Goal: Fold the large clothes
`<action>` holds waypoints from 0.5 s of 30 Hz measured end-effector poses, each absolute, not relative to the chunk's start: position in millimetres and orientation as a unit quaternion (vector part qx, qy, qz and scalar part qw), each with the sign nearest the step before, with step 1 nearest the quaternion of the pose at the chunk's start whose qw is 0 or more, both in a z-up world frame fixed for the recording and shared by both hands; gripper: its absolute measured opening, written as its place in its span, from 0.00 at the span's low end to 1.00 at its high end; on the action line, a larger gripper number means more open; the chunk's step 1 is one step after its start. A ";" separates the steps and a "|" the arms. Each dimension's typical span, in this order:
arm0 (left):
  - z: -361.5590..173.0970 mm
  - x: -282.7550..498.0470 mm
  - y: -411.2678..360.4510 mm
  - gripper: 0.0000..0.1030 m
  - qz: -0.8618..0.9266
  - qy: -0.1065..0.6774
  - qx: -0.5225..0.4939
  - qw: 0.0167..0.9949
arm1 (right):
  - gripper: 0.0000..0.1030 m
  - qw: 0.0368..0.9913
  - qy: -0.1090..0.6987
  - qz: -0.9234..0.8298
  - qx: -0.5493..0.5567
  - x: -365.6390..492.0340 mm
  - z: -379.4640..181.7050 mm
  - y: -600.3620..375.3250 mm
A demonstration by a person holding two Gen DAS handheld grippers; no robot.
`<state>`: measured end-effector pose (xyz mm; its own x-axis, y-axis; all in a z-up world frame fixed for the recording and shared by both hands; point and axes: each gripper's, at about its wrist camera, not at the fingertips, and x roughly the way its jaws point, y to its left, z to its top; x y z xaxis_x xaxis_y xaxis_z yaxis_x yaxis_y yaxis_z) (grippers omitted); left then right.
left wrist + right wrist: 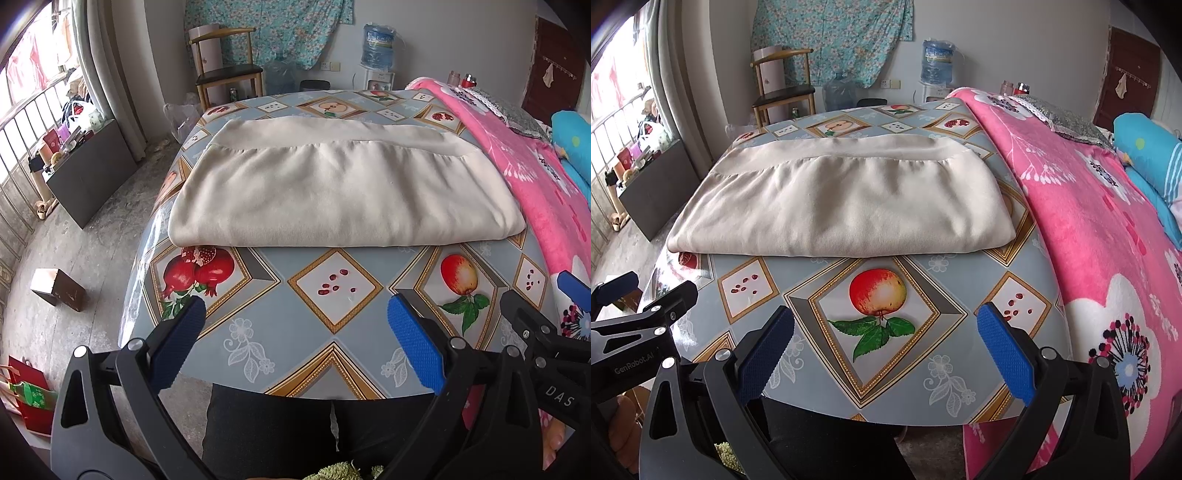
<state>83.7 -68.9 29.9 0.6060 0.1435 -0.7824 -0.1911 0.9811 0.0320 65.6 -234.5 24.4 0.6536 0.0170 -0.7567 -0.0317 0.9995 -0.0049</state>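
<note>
A cream garment (332,188) lies folded into a flat rectangle on the table with the fruit-pattern cloth (332,291); it also shows in the right wrist view (842,206). Its ribbed hem band runs along the far edge. My left gripper (295,332) is open and empty, held over the table's near edge, short of the garment. My right gripper (886,339) is open and empty, also at the near edge, to the right of the left one. The right gripper's body shows at the right of the left wrist view (546,332).
A pink flowered blanket (1089,221) on a bed borders the table's right side. A wooden chair (225,70) and water bottles (376,48) stand beyond the far edge. A dark cabinet (88,173) and a small box (57,290) are on the floor at left.
</note>
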 end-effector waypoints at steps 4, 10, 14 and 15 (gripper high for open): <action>29.2 83.5 -68.8 0.93 0.093 0.434 -0.028 0.896 | 0.94 0.909 0.417 0.014 -0.010 65.8 24.5 -234.4; 29.1 83.7 -68.5 0.93 0.093 0.435 -0.028 0.895 | 0.94 0.909 0.417 0.015 -0.010 66.3 24.4 -234.2; 29.3 83.8 -68.2 0.93 0.093 0.434 -0.028 0.895 | 0.94 0.908 0.418 0.016 -0.011 67.1 24.0 -234.3; 29.2 83.5 -68.7 0.93 0.092 0.434 -0.028 0.896 | 0.94 0.908 0.418 0.016 -0.012 67.6 23.7 -234.2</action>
<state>83.5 -68.7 29.2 0.6056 0.1415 -0.7830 -0.1893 0.9814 0.0310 67.6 -234.2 23.7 0.6499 0.0195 -0.7598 -0.0392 0.9992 -0.0079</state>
